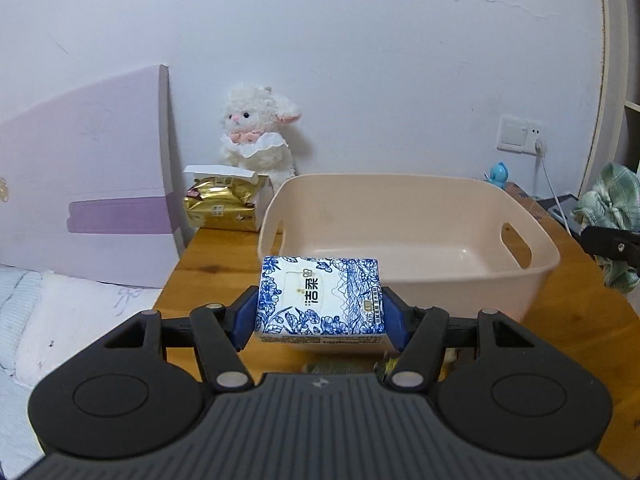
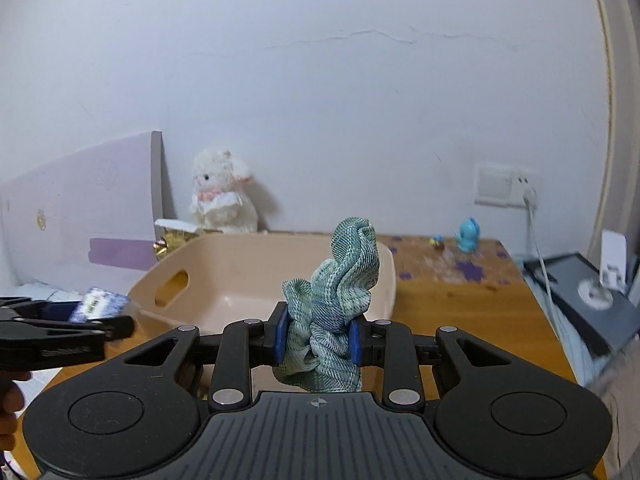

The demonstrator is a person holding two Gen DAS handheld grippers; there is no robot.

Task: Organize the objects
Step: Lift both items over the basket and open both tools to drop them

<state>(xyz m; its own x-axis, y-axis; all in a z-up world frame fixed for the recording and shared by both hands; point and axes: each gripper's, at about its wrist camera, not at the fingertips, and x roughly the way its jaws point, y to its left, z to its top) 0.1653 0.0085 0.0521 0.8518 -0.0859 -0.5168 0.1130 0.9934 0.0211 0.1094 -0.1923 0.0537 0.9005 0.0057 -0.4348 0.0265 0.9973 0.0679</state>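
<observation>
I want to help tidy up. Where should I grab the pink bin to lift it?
Probably by the oval handle holes in the bin's two short end walls, one hand from each end. The rim looks thin and flared, so the cutouts likely give your fingers the firmest hold.

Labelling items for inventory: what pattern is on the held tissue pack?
Blue flowers on white, clearest in the left wrist view: tissue pack.
</observation>
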